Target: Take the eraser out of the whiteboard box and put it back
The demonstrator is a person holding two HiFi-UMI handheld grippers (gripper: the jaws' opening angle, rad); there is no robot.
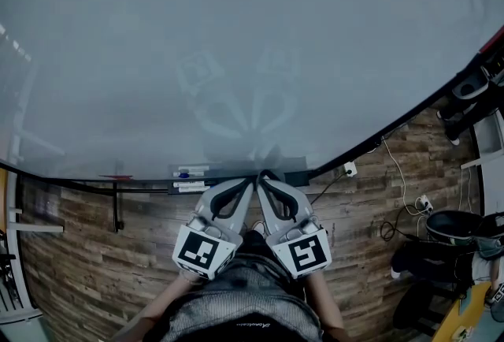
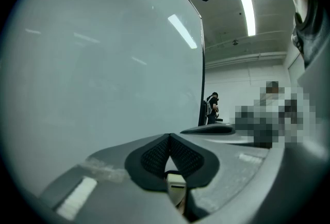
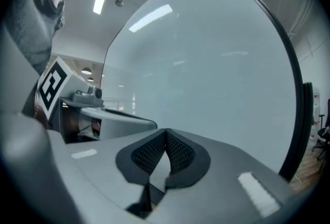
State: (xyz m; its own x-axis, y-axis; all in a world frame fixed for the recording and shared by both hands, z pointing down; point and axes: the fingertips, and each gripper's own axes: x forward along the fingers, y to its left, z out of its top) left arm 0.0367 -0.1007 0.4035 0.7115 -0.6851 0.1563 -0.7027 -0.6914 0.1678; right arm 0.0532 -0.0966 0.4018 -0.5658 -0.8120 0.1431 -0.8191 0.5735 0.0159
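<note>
The left gripper [image 2: 169,136] is found shut, pads meeting, nothing between them. The right gripper [image 3: 165,131] is likewise closed and empty. Both are held side by side before the large pale whiteboard [image 1: 236,41]. Just beside the tips, a dark box [image 1: 296,176] sits on the board's ledge; the eraser cannot be made out. Blue-capped and white markers [image 1: 189,173] lie further left. A white socket [image 1: 349,169] with cables is noted against the wood-pattern floor [image 1: 94,254].

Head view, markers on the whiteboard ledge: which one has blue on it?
The upper marker, nearer the whiteboard: blue shows near its left end. The lower marker looks all white.
</note>
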